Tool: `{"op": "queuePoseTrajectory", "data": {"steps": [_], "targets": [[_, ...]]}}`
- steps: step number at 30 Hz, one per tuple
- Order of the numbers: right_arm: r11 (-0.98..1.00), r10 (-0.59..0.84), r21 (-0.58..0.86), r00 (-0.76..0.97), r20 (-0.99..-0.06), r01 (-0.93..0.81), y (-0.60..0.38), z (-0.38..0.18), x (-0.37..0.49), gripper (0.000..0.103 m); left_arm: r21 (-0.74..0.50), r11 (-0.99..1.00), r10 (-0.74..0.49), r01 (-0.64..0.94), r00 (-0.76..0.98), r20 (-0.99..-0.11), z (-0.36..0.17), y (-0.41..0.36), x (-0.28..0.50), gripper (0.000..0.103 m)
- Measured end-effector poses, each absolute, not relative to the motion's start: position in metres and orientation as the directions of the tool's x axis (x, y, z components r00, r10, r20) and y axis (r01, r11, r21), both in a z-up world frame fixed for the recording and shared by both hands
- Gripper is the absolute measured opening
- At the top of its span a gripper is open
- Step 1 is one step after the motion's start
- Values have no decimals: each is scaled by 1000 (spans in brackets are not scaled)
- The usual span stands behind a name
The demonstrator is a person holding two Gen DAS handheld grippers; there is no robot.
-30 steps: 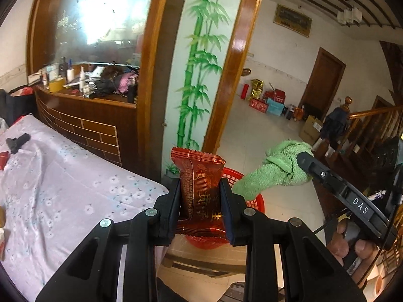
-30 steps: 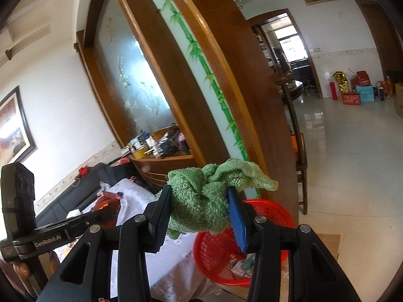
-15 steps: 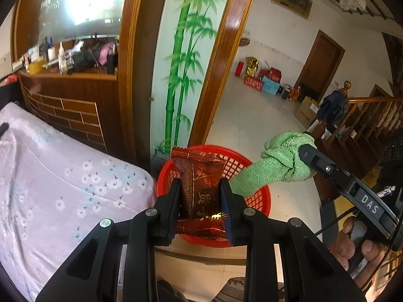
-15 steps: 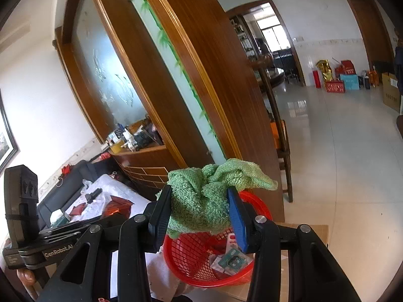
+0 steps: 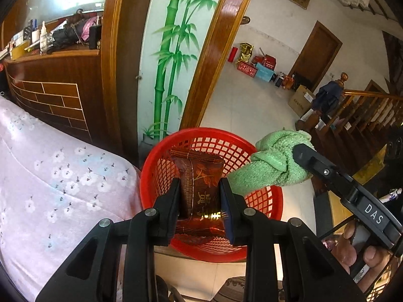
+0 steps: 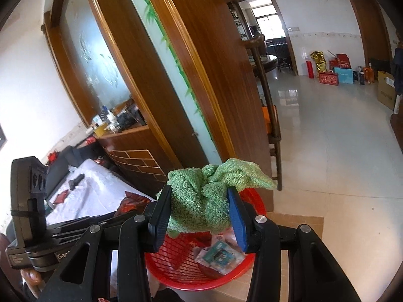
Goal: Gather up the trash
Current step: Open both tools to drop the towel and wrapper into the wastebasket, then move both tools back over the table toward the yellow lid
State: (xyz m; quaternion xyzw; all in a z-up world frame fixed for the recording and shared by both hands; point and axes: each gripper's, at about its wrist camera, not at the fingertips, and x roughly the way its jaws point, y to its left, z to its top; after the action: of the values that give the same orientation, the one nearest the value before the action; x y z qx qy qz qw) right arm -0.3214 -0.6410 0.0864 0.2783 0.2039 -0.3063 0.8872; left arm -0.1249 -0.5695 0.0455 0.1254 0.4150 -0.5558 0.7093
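The red-brown snack wrapper (image 5: 200, 188) sits low in the centre of the left wrist view, pinched between the jaws of the left gripper (image 5: 200, 202), which are closed to the wrapper's width. A second ago the red basket (image 5: 151, 176) showed only as a sliver behind the wrapper; now its whole round rim fills the lower middle of the frame directly behind the wrapper, so the wrapper is probably lined up over the opening and ready to be let go. The right gripper (image 6: 199, 210) has come in too: its jaws are clamped on a bunched green cloth (image 6: 201, 201), which now hangs above the basket, lower centre of the right wrist view.

The wrapper is glossy crinkled foil with crimped ends and gold print. The cloth is thick looped terry, soft and crumpled. The basket is rigid plastic lattice, already holding a few small packets (image 6: 216, 254). It stands beside a pale floral bedspread (image 5: 50, 176), with polished tile floor (image 6: 340, 151) beyond.
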Motion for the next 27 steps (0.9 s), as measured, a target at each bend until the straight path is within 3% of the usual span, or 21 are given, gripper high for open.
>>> {"op": "queuePoseTrajectory", "data": {"steps": [2,3,5,10,12,16,27], "targets": [[654,-415,378,729,-545,655,-644,80,-320,50,-300,355,-685,885,28,-728,42,-567,-123,36],[653,-405,379,725,-557,656,-645,77,-318,52,-309,358,-686,881,23,-728,42,-565,-122,50],[646,-406,379,719,-564,662,-645,76,-318,58,-307,368,-696,877,42,-716,48,-557,-121,63],[655,-424,387,739,-523,649,-633,92,-327,62,-238,394,-738,888,151,-658,86,-520,-126,64],[671,-426,379,750,-507,637,-624,101,-326,63,-217,425,-751,879,209,-627,103,-493,-126,72],[723,-406,362,786,-467,589,-596,120,-318,71,-171,495,-750,852,319,-579,127,-438,-127,76],[868,-231,324,884,-407,376,-500,149,-253,81,-73,794,-549,603,661,-512,153,-257,-101,80]]}}
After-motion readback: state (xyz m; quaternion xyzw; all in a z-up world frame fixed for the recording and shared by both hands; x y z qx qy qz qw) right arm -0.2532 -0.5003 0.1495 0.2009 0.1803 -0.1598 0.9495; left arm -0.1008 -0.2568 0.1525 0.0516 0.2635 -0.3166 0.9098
